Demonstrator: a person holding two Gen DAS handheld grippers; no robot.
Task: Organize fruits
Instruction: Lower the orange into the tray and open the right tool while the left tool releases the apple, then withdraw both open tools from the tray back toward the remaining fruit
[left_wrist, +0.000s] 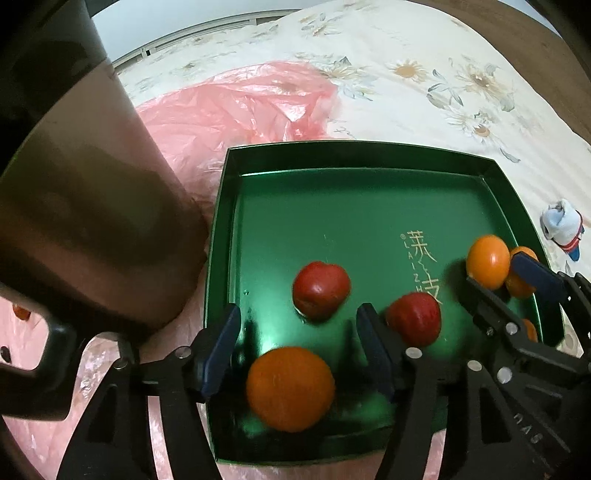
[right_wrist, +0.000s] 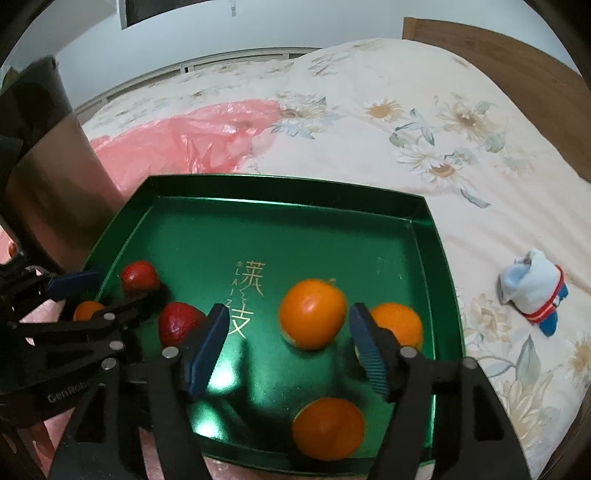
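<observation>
Two red fruits (left_wrist: 321, 290) sit mid green tray (left_wrist: 369, 158) in your left wrist view; an orange (left_wrist: 290, 388) lies near the tray's front wall between your left gripper (left_wrist: 299, 350) fingers, which stand apart, not touching it. Right wrist view: your right gripper (right_wrist: 286, 347) fingers stand wide over the tray, with a blurred orange (right_wrist: 312, 314) between them, pads clear of it. Tray is on the bed (right_wrist: 406, 129).
</observation>
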